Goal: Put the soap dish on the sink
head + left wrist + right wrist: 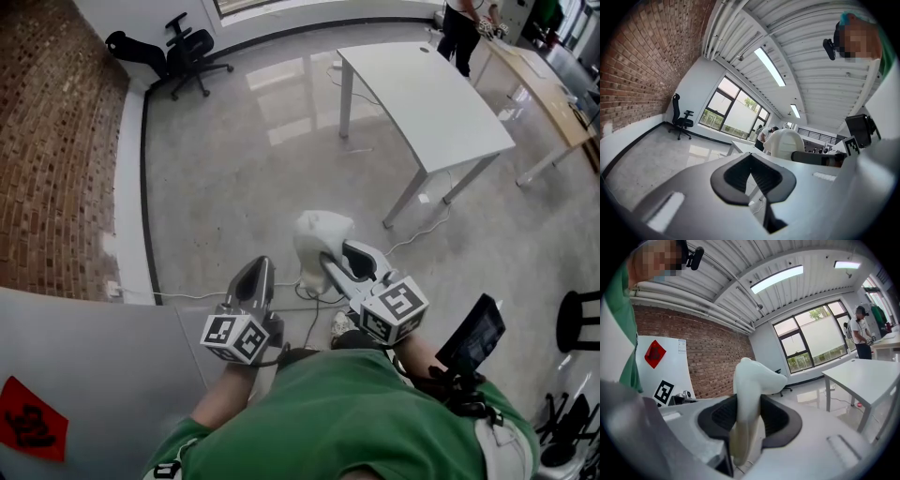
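Right gripper (749, 420) clamped the soap dish (752, 376), left gripper (752, 180) beside it was closed on nothing; no sink showed, so placing remained.

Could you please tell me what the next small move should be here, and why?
Probably turn with the right gripper to look for the sink, without loosening the grip. Its fingers are clamped on the white soap dish, which is held in the air above the floor, and no sink shows in any view. The left gripper is shut and empty.
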Available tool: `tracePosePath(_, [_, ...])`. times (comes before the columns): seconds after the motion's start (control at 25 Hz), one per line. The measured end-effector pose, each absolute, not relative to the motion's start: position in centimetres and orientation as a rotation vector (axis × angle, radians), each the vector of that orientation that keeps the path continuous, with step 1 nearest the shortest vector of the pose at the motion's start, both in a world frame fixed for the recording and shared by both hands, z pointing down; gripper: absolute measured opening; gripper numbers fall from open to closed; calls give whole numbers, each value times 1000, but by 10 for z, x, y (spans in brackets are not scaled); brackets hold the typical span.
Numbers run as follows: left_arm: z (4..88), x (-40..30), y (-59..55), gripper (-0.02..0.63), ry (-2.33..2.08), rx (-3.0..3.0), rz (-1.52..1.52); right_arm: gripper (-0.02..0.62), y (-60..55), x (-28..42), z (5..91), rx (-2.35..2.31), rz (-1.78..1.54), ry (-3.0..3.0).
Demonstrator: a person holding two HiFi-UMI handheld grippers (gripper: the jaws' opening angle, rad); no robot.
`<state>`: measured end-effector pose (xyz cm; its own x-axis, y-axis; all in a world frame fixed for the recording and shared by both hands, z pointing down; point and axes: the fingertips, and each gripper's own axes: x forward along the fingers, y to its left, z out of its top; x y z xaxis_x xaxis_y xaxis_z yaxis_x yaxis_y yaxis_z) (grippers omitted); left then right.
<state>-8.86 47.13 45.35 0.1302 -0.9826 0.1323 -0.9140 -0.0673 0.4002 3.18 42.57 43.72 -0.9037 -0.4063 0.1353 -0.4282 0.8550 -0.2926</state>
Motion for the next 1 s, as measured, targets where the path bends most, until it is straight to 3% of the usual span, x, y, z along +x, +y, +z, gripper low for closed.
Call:
tracePosePath(0.6, [440,-88,393,8,-1934,2000,-243,135,340,32,438,579,514,-3002])
tracePosePath(1.0, [449,-127,339,8,-1917,2026,-266,135,291,-8,447,604,509,-2972])
